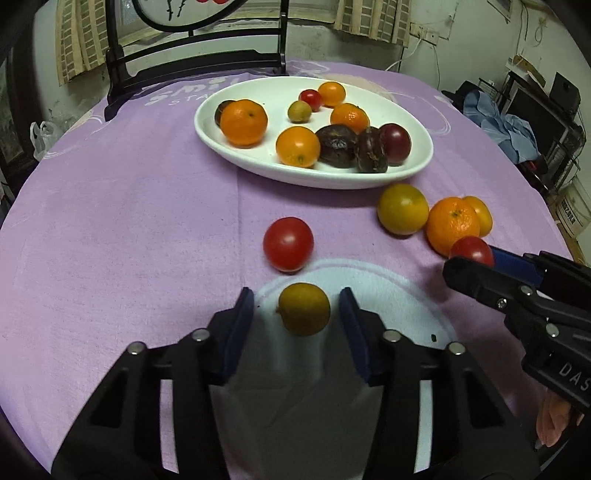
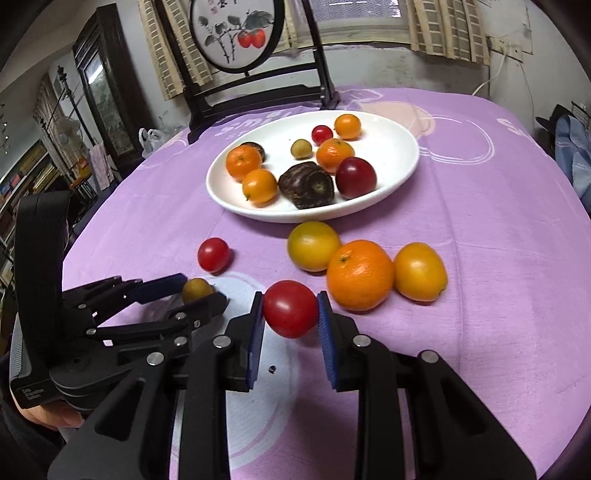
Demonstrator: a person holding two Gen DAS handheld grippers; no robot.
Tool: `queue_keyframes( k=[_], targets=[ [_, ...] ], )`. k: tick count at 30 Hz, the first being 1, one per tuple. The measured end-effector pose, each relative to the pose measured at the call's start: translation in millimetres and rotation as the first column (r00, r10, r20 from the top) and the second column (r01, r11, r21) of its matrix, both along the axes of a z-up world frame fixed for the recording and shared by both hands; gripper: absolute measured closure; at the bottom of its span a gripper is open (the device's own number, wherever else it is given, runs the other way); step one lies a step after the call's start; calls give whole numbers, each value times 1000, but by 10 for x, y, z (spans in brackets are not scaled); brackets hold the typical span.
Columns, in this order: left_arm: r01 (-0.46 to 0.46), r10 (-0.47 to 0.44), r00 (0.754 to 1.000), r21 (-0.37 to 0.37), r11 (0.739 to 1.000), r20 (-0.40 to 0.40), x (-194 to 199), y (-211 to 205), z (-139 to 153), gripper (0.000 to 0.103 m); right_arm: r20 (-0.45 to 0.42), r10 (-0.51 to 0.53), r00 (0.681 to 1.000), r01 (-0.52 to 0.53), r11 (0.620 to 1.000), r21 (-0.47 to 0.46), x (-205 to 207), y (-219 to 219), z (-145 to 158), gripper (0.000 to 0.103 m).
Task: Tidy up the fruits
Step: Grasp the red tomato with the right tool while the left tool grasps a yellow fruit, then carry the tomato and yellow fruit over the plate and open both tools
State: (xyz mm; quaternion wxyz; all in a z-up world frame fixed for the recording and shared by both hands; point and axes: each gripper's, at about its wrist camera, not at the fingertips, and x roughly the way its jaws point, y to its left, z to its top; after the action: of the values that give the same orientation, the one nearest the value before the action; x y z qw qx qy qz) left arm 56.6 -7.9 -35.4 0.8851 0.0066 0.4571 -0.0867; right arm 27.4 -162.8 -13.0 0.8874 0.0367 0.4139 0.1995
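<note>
A white oval plate (image 1: 417,164) (image 2: 402,173) at the back of the table holds several oranges, tomatoes and dark fruits. My left gripper (image 1: 297,304) is open around a small yellow-green fruit (image 1: 303,309) (image 2: 195,290), with a gap on each side. My right gripper (image 2: 290,308) has both pads against a red tomato (image 2: 290,308) (image 1: 472,251). On the cloth lie another red tomato (image 1: 288,243) (image 2: 213,254), a yellow-green fruit (image 1: 402,208) (image 2: 314,245), an orange (image 1: 452,225) (image 2: 360,275) and a yellow-orange fruit (image 1: 482,214) (image 2: 419,271).
A purple cloth (image 1: 129,221) covers the round table. A dark wooden stand with a round painted panel (image 2: 236,33) stands at the far edge behind the plate. Shelves and clutter (image 1: 532,122) are off the table to the right.
</note>
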Motion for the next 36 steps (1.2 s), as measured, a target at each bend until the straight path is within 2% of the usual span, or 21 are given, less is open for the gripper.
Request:
queue_keyframes(
  k=[1, 3, 10, 14, 17, 25, 32, 36],
  targets=[
    [4, -4, 1000, 0, 1000, 2, 5, 3, 4, 69, 0, -1, 1000, 1, 1000, 0, -1, 1, 0, 75],
    [19, -19, 1000, -14, 1000, -5, 15, 14, 7, 74, -1, -5, 1000, 5, 1000, 2, 2, -8, 1, 75],
    [35, -36, 999, -39, 999, -26, -1, 46, 50, 75, 11, -4, 1000, 4, 1000, -3, -1, 10, 22, 75],
    [40, -38, 999, -68, 997, 25, -31, 140, 221, 75, 25, -5, 1000, 5, 1000, 11, -10, -2, 45, 75],
    [-4, 11, 998, -123, 992, 57, 8, 285, 374, 75, 51, -18, 999, 16, 999, 34, -24, -26, 83, 75],
    [5, -1, 998, -65, 998, 66, 196, 184, 555, 75, 106, -56, 993, 48, 996, 79, -50, -41, 257, 75],
    [-17, 24, 995, -74, 997, 100, 583, 134, 714, 75, 170, -53, 984, 58, 998, -22, 343, 68, 543, 75],
    [-50, 57, 994, -77, 996, 94, 922, 90, 711, 75, 165, -59, 984, 71, 995, -64, 733, 158, 495, 75]
  ],
)
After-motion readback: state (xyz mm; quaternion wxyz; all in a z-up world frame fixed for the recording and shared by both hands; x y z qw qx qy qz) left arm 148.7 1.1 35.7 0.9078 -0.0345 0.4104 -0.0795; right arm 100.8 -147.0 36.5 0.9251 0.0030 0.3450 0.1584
